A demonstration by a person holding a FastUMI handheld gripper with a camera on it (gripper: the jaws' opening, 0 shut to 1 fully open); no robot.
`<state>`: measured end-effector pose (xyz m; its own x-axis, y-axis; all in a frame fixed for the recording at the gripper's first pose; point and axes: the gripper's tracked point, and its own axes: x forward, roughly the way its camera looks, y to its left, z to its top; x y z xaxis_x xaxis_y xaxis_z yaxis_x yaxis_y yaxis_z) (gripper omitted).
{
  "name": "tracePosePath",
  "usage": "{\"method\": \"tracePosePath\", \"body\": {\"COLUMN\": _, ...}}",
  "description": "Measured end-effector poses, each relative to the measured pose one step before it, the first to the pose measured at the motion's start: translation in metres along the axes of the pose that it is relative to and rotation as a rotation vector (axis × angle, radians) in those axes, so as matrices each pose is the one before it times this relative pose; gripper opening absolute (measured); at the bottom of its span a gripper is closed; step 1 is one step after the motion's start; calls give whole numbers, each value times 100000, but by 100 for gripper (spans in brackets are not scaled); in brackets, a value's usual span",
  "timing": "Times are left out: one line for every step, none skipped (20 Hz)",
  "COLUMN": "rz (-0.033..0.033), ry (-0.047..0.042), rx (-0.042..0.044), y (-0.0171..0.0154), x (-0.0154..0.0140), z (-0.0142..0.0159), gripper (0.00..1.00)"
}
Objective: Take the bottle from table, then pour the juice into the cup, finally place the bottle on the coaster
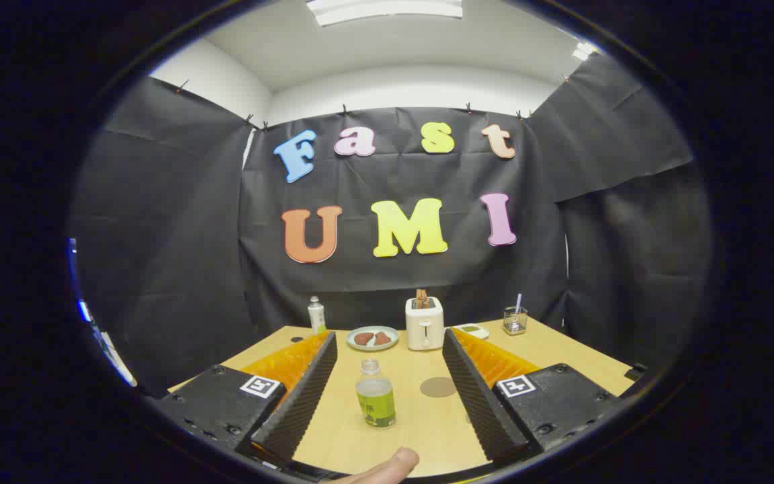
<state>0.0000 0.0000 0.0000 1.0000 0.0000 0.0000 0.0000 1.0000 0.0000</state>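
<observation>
A small clear bottle [375, 398] with a green label and greenish juice stands upright on the wooden table [562, 363]. It is between my two fingers, closer to the left one, with a gap on each side. My gripper [389, 337] is open and holds nothing. A round brown coaster [438, 386] lies flat on the table just right of the bottle, also between the fingers. A clear glass cup [514, 321] with a straw in it stands far back on the right, beyond the right finger.
At the back of the table are a white toaster [424, 324] with toast in it, a pale plate [373, 338] with two brown pieces, a white bottle [316, 314] and a small dish [471, 331]. A person's fingertip [390, 465] shows at the near edge.
</observation>
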Motion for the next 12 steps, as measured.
{"method": "tracePosePath", "body": {"rz": -561, "ry": -117, "rx": -378, "y": -77, "x": 41, "z": -74, "gripper": 100}}
{"method": "tracePosePath", "body": {"rz": -433, "ry": 219, "rx": -93, "y": 112, "x": -21, "z": -221, "gripper": 100}}
{"method": "tracePosePath", "body": {"rz": 38, "ry": 302, "rx": 100, "y": 58, "x": 13, "z": 1, "gripper": 100}}
{"method": "tracePosePath", "body": {"rz": 66, "ry": -56, "rx": -98, "y": 203, "x": 36, "z": -5, "gripper": 100}}
{"method": "tracePosePath", "body": {"rz": 116, "ry": -200, "rx": -351, "y": 135, "x": -26, "z": 97, "gripper": 100}}
{"method": "tracePosePath", "body": {"rz": -101, "ry": -153, "rx": -318, "y": 83, "x": 34, "z": -47, "gripper": 100}}
{"method": "tracePosePath", "body": {"rz": -78, "ry": 10, "rx": -140, "y": 52, "x": 48, "z": 33, "gripper": 100}}
{"method": "tracePosePath", "body": {"rz": 54, "ry": 26, "rx": 96, "y": 83, "x": 101, "z": -242, "gripper": 100}}
{"method": "tracePosePath", "body": {"rz": 241, "ry": 106, "rx": 58, "y": 143, "x": 102, "z": -49, "gripper": 100}}
{"method": "tracePosePath", "body": {"rz": 167, "ry": 397, "rx": -55, "y": 140, "x": 125, "z": -239, "gripper": 100}}
{"method": "tracePosePath", "body": {"rz": -75, "ry": 156, "rx": -470, "y": 112, "x": 62, "z": -124, "gripper": 100}}
{"method": "tracePosePath", "body": {"rz": -191, "ry": 118, "rx": -556, "y": 97, "x": 68, "z": -165, "gripper": 100}}
